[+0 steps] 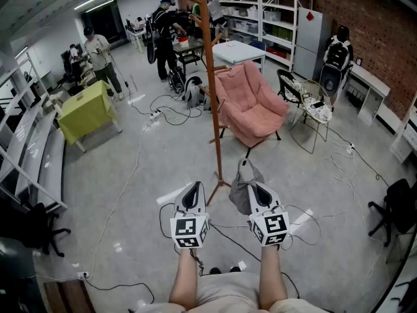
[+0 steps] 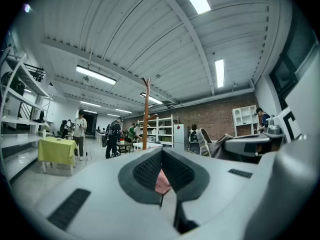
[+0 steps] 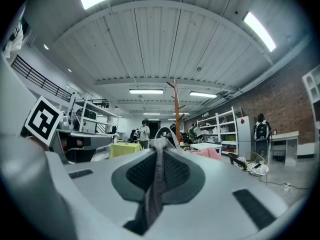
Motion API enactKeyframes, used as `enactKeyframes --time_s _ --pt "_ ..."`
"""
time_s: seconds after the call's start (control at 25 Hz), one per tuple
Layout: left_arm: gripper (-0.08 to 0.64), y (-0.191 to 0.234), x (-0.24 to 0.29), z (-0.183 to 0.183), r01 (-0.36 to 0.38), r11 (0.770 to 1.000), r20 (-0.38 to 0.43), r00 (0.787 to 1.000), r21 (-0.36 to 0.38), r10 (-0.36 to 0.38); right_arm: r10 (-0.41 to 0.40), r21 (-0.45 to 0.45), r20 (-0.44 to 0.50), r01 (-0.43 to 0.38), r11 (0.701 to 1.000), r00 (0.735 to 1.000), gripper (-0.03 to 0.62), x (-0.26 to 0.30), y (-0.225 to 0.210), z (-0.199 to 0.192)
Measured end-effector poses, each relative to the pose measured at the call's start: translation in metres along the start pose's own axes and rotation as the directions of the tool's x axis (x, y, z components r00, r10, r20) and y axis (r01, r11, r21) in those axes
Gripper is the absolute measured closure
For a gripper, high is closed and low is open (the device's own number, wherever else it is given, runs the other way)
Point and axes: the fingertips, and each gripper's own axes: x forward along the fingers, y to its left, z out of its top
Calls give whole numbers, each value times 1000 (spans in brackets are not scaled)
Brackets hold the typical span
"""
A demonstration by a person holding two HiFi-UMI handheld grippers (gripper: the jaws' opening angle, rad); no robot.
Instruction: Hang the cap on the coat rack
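Nearest in head view: two bare forearms (image 1: 186,282) behind smooth grey plastic grippers with black-and-white cubes (image 1: 189,230). Left gripper (image 1: 193,189): fingers closed tip to tip, empty. Right gripper (image 1: 253,186): clamps a soft, crumpled grey cap (image 1: 238,194), not on the rack (image 1: 210,77). Just ahead, that rack: a slim round wooden pole with angled pegs. Behind it, a padded pink armchair (image 1: 251,100); cables (image 1: 166,113) looped over glossy grey floor.

Left gripper view: shows the left gripper (image 2: 161,151) with ribbed black pads (image 2: 145,171) meeting at the tip, nothing gripped, only a pink sliver in the gap below. Catches the cap (image 2: 220,141) off to the right and the rack (image 2: 146,114) upright under a ribbed white ceiling, unseen from the head.

Right gripper view: shows what the head view cannot, a thin fold of the cap (image 3: 156,179) pinched flat between the right gripper's (image 3: 159,146) pads. Puts the rack (image 3: 176,111) straight ahead, cap clear of its pegs.
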Motion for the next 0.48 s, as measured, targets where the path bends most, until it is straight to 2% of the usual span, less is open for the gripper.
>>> enactKeyframes --time_s 0.48 --pt "552 -28 -12 -21 22 1000 -23 999 11 -22 17 21 24 -18 1000 1000 578 -16 -10 -2"
